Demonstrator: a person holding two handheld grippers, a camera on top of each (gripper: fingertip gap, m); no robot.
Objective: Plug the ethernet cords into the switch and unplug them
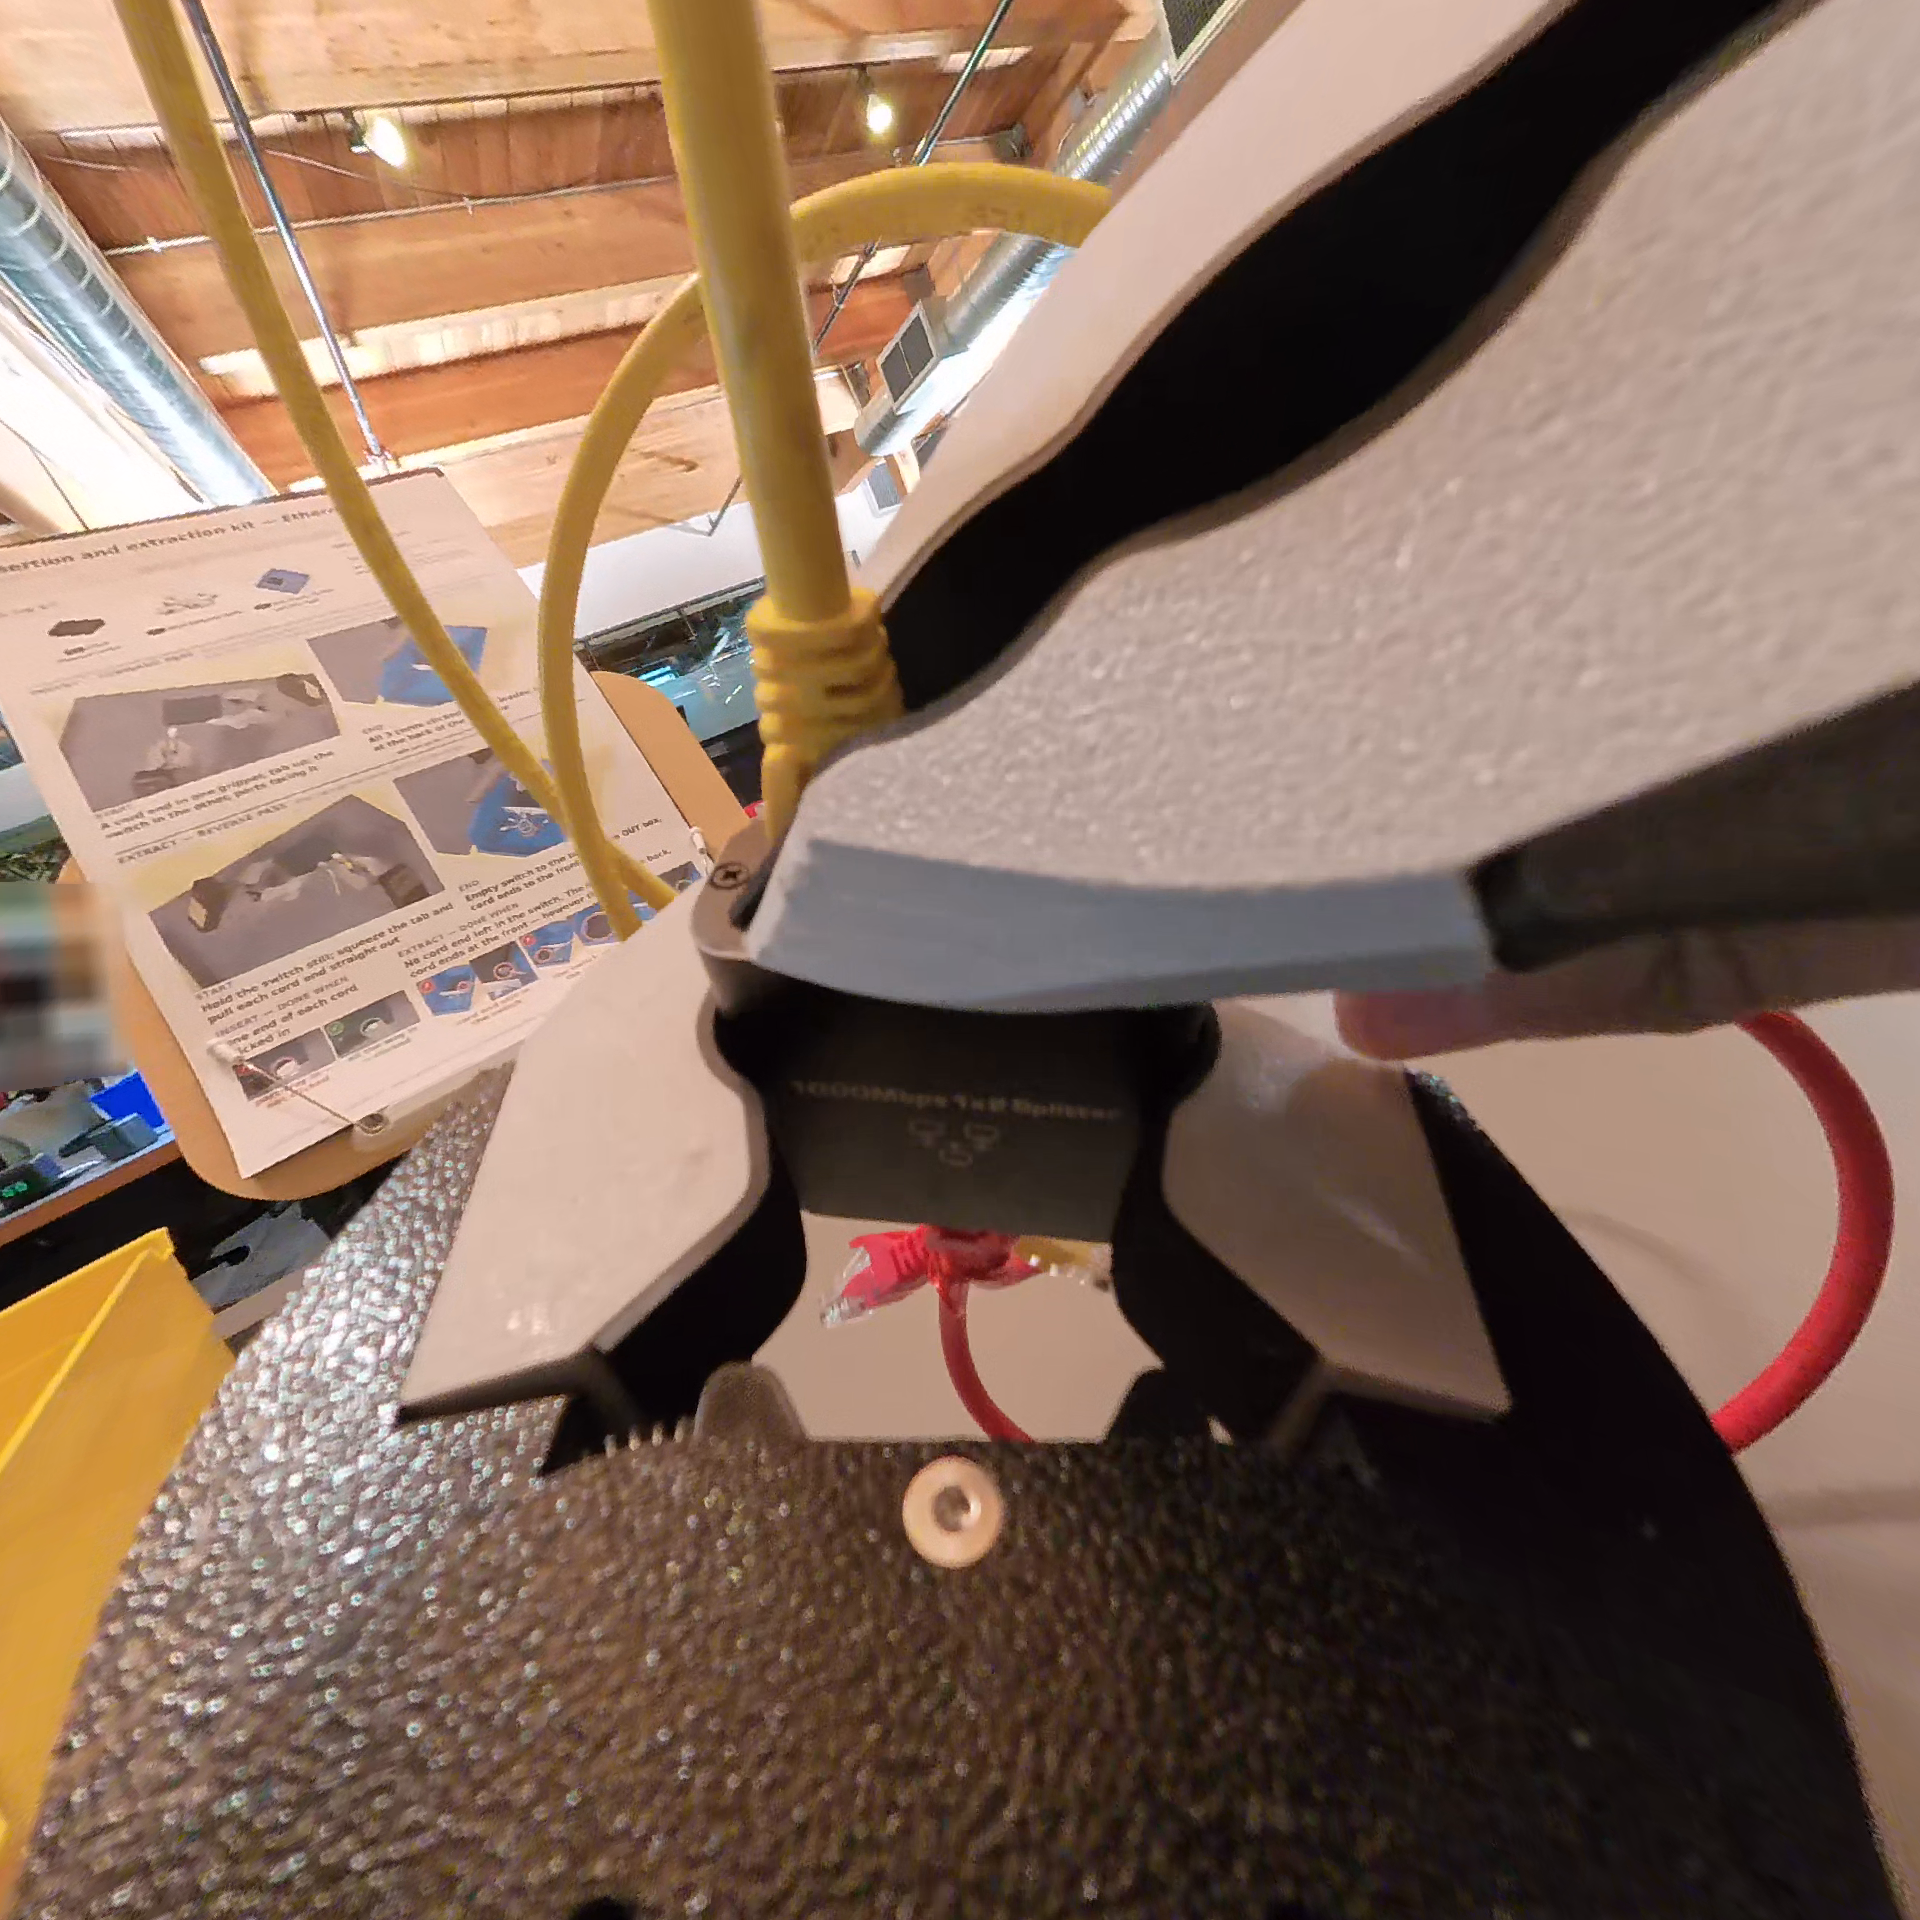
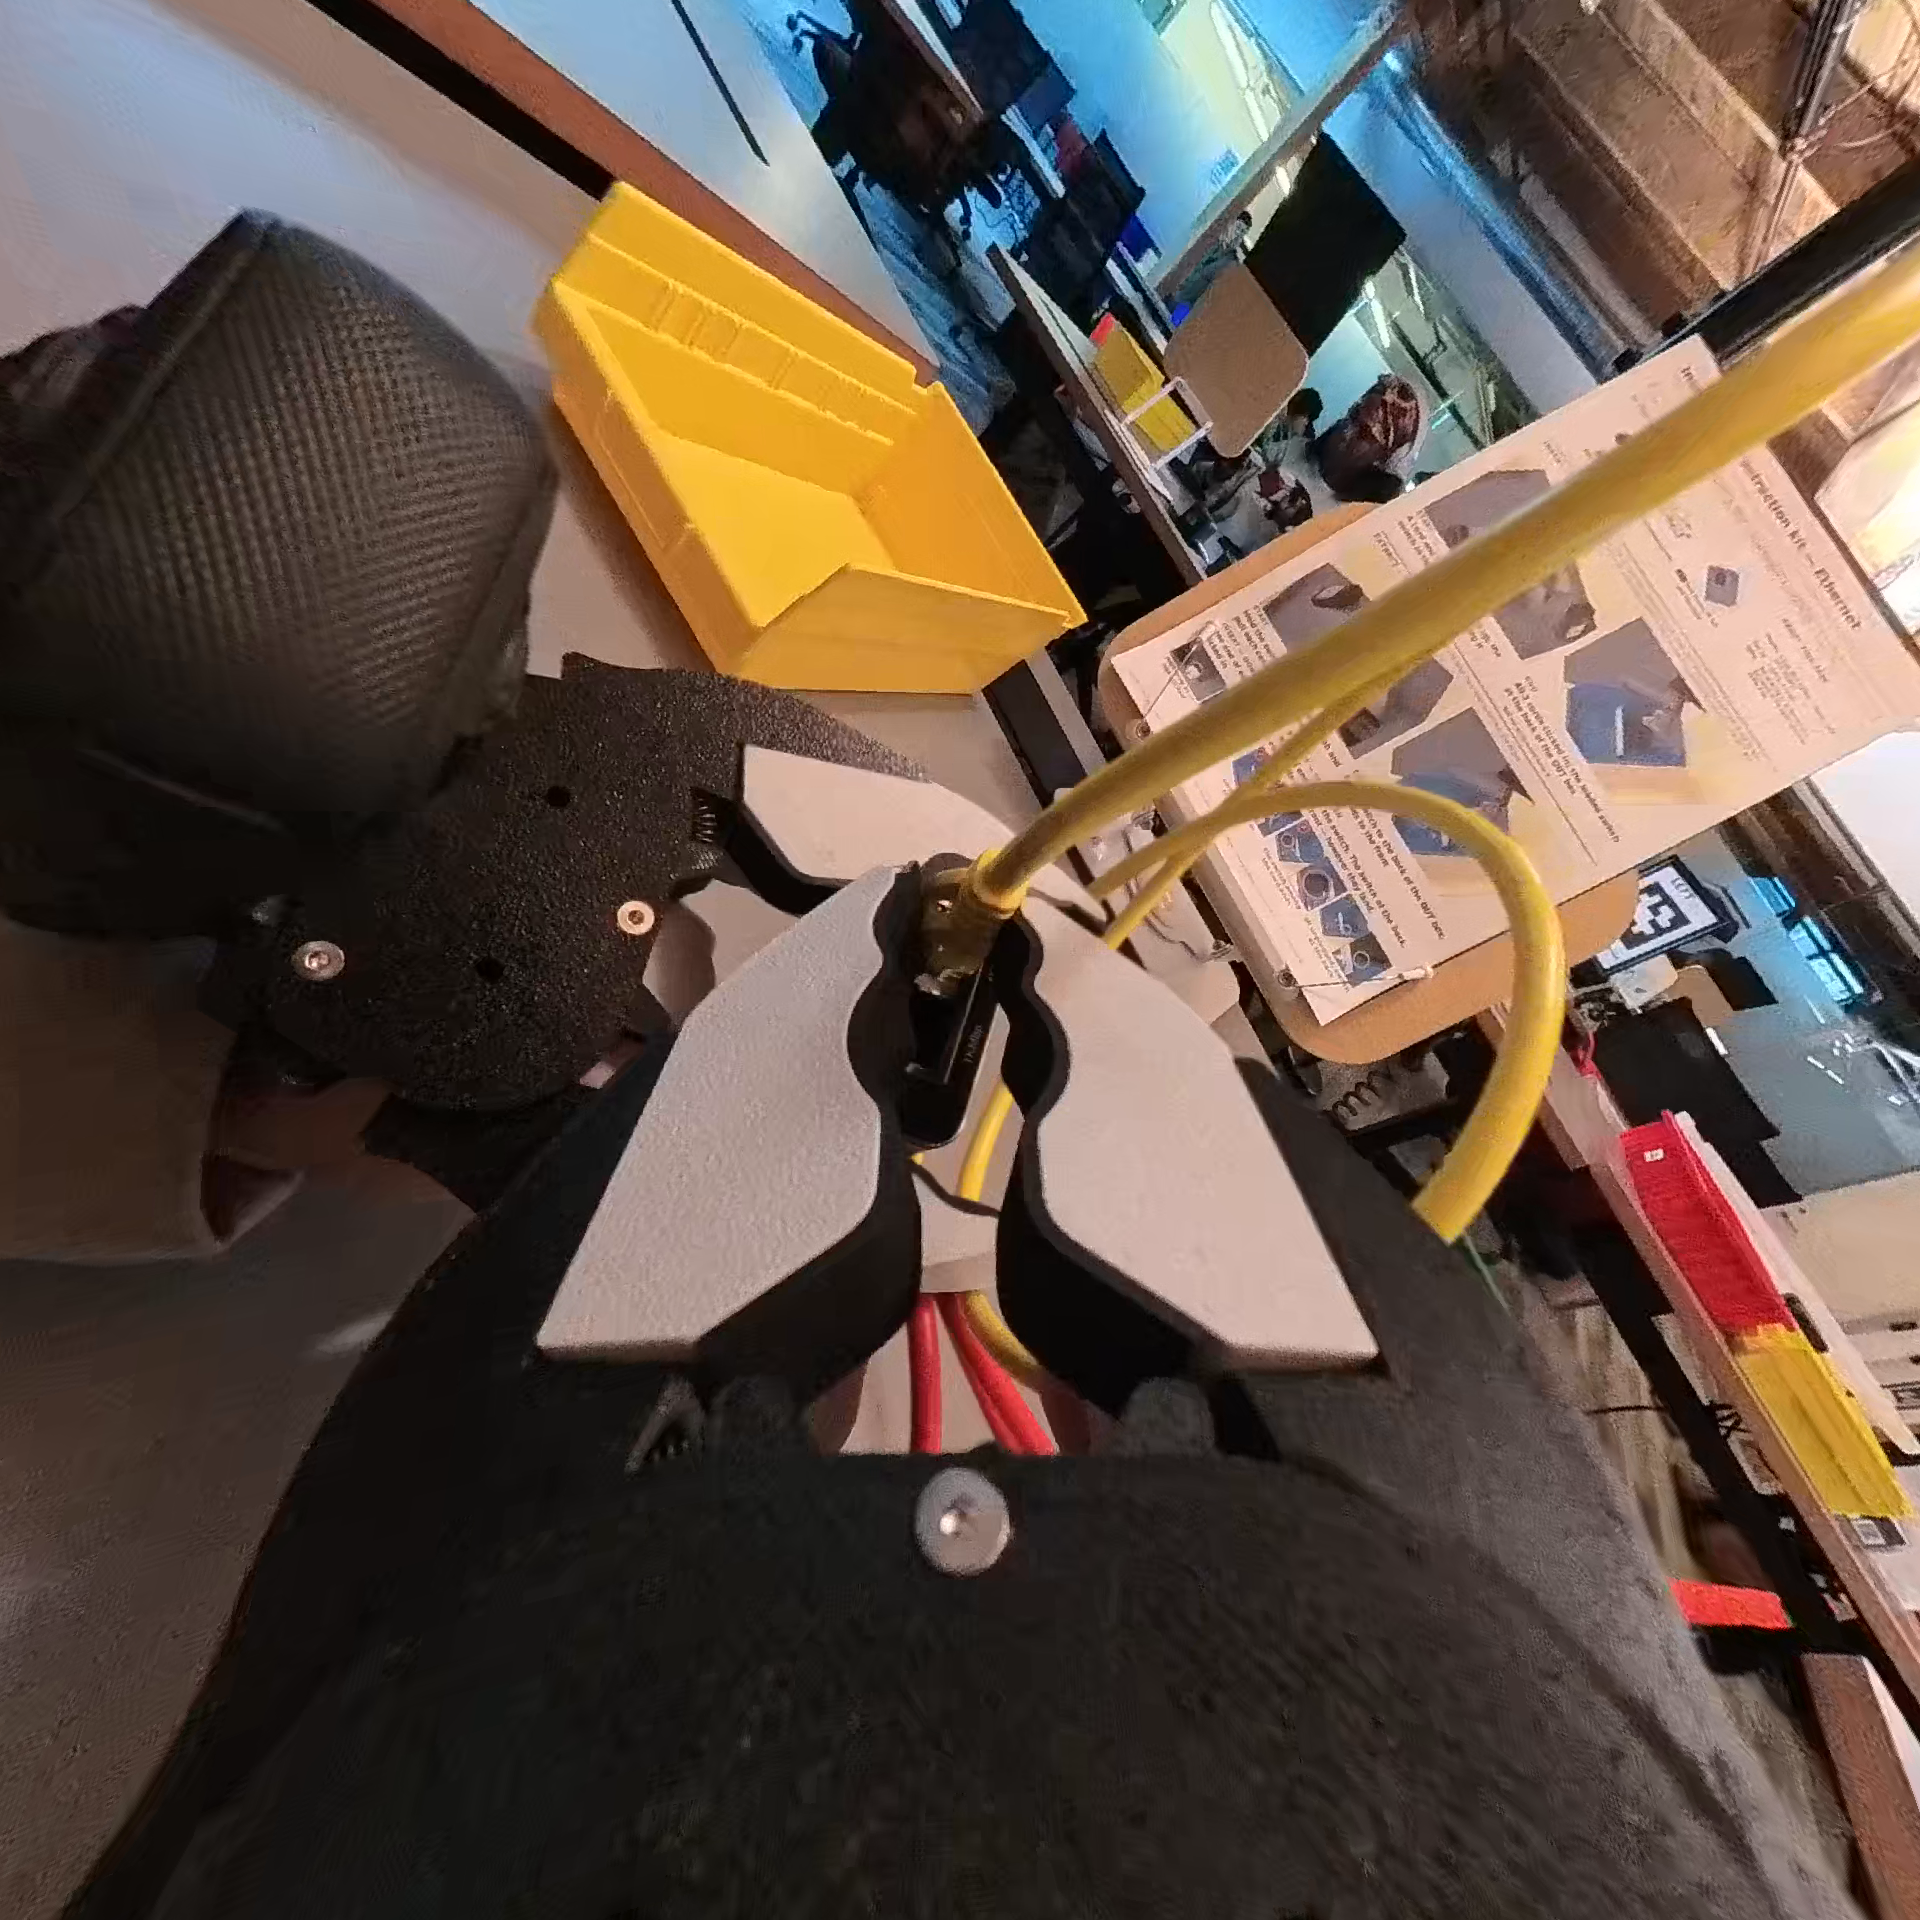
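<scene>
Closest to my left camera is the black pebbled body of the left gripper, and low in the middle of the frame its two grey fingers are closed snugly on the small black switch, pressing it from both sides. Across the upper right of that view, the right gripper reaches in, its grey fingers closed around the boot of a yellow cord just above the switch. I cannot tell whether that plug is seated in a port. Below the switch, a red cord loops along the right edge, and its loose red plug lies on the pale table beside a yellow plug.

From my right camera, the right gripper sits mid-frame, fingers nearly together on the yellow cord's plug, touching the black switch behind it. A yellow bin stands in the upper left, and an instruction sheet on a stand fills the right.
</scene>
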